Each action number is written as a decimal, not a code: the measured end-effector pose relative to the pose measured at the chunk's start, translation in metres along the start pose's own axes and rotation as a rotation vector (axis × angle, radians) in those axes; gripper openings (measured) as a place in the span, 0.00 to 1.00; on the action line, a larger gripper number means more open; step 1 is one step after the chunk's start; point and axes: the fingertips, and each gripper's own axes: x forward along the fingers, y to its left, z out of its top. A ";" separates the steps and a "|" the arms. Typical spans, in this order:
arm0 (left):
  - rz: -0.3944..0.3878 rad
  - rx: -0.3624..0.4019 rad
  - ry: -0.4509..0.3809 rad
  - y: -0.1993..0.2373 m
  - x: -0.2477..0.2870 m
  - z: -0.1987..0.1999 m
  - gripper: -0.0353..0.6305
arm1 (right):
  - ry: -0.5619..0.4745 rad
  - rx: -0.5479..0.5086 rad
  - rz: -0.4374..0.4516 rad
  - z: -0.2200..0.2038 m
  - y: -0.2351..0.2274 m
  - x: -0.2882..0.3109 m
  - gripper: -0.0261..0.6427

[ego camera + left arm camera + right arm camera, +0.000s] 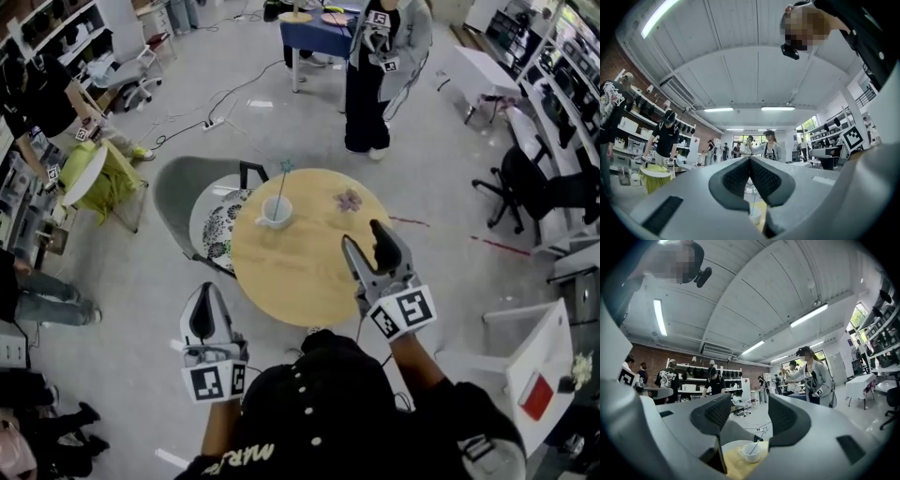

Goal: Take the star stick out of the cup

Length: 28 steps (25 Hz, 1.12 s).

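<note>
Grey floor [450,178], cables trailing across it. A grey shell chair [178,192] with a black-and-white patterned cushion [217,225] is pushed against the far-left edge of the table.

Round light-wood tabletop [291,277] sits centre frame.

Right gripper [362,234] hangs over the tabletop's right side and points toward the far edge. Its own view shows the fingers [717,413] spread wide with nothing between them. The cup shows low in that gap, well beyond the tips.

Left gripper [204,291] is off the tabletop, over the floor by the near-left edge. In the left gripper view the fingers [736,178] meet at the tips, pads pressed together and holding nothing.

White handled cup [276,214] stands upright on the tabletop's far-left part, apart from both grippers. It is also seen in the right gripper view [751,452] and, lower down, in the left gripper view [754,216].

Small purplish flower-shaped item [349,200] lies flat on the tabletop to the right of the cup, not touching it.

Thin star stick [280,192] stands in the cup and leans away from the person, its pale blue star at the top. The right gripper view [757,444] shows it tilted to the right.
</note>
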 end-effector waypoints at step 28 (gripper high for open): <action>-0.032 0.005 0.078 0.044 0.141 -0.053 0.06 | 0.182 0.132 0.122 -0.110 -0.071 0.189 0.39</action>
